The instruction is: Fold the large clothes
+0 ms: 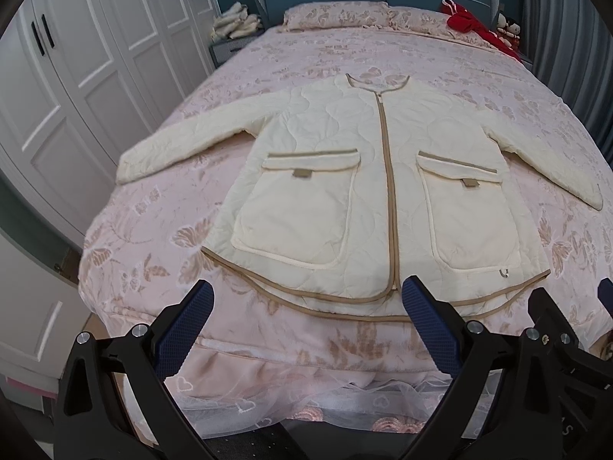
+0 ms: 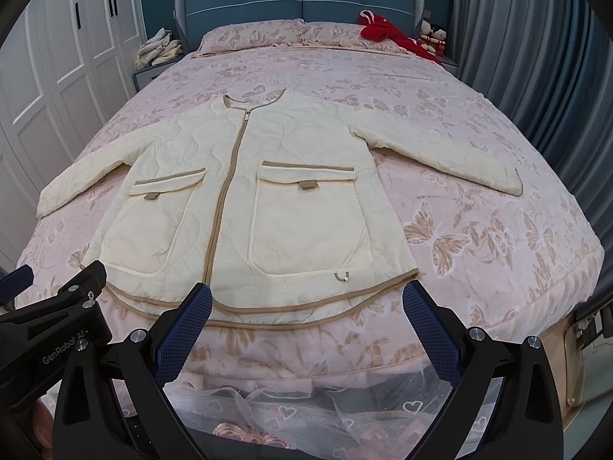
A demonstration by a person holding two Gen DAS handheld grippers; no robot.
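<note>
Jaws wide open and empty on left gripper (image 1: 306,303) and right gripper (image 2: 306,303), side by side at the hem of a jacket (image 1: 367,176), spread flat on the bed (image 1: 440,53), collar farthest away.

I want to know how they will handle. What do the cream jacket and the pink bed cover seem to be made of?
The jacket looks like quilted, padded fabric with a matte finish: wavy stitch lines puff its surface, and tan binding edges the hem and zipper. The bed cover seems a woven or quilted textile with a slight sheen and butterfly patterns; which fibre, I cannot tell.
</note>
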